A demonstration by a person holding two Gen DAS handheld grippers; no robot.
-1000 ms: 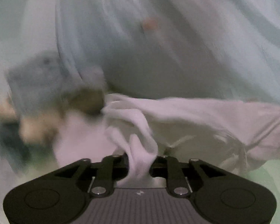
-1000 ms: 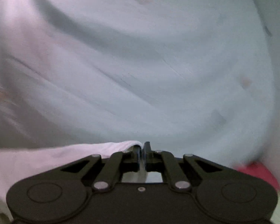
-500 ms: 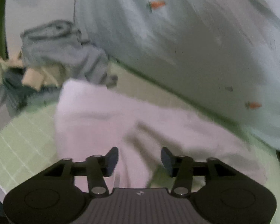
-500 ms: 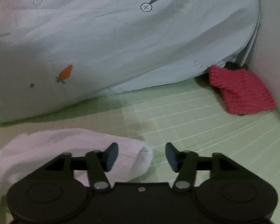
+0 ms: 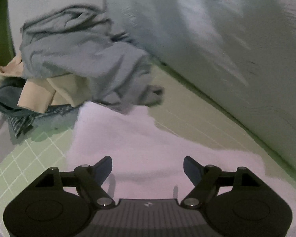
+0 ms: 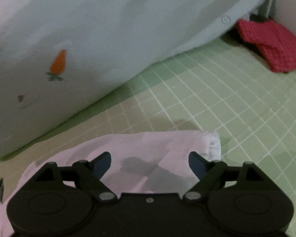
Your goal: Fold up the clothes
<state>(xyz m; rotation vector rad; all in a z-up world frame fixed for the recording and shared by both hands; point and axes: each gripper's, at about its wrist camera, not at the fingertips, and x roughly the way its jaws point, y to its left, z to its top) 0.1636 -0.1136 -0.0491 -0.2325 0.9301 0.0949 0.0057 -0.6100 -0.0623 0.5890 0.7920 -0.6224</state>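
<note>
Green gridded mat (image 6: pixel 217 106) carries the white garment (image 5: pixel 140 138), lying flat near both cameras. Left hand-held gripper (image 5: pixel 147 167) and right hand-held gripper (image 6: pixel 149 163) hover over it, jaws spread wide, holding nothing. No readable writing.

Clothes pile (image 5: pixel 73 63) blurred, cut off left.

Garment under my grippers (image 5: pixel 140 138): I see pale pink-white, plain.
Mat (image 6: pixel 217 102): light green with a white grid.
Big cloth behind (image 6: pixel 108 29): pale blue-white, printed with orange carrots with green tops.
Knitted piece (image 6: pixel 272 45): red, waffle texture.
Pile (image 5: pixel 79 49): grey-blue, beige, dark teal stripes.
My finger pads (image 6: pixel 102 164): blue on black.
</note>
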